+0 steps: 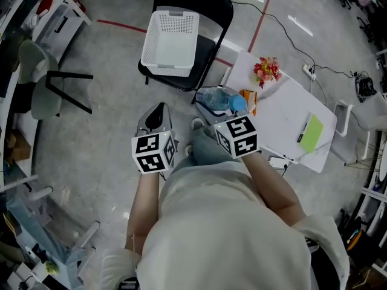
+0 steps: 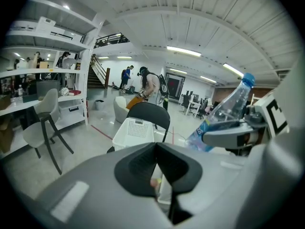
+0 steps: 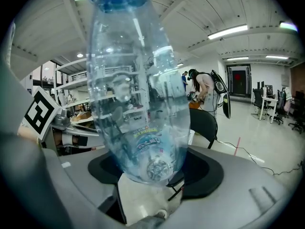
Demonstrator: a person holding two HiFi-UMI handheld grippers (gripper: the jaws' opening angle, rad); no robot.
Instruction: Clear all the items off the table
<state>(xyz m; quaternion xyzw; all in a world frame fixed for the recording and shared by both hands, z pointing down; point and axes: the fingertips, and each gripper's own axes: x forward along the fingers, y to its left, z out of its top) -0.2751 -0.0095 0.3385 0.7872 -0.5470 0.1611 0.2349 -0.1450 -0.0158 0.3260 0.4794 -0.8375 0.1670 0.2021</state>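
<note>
My right gripper (image 1: 219, 115) is shut on a clear plastic bottle (image 1: 213, 98) with a blue cap; the bottle (image 3: 138, 104) fills the right gripper view and stands up between the jaws. My left gripper (image 1: 158, 111) is shut with nothing in it, to the left of the right one. From the left gripper view the bottle (image 2: 224, 111) tilts up at the right. Ahead stands a white basket (image 1: 170, 43) on a black chair (image 1: 208, 5). The white table (image 1: 284, 110) at the right bears a red and yellow bunch (image 1: 266, 70), a green pad (image 1: 312, 133) and an orange packet (image 1: 249, 99).
A grey chair (image 1: 45, 83) stands at the left by white shelves (image 1: 24, 17). Cables (image 1: 290, 38) run over the floor beyond the table. Red tape lines (image 1: 124, 24) mark the floor. People stand far off in the hall (image 2: 150, 87).
</note>
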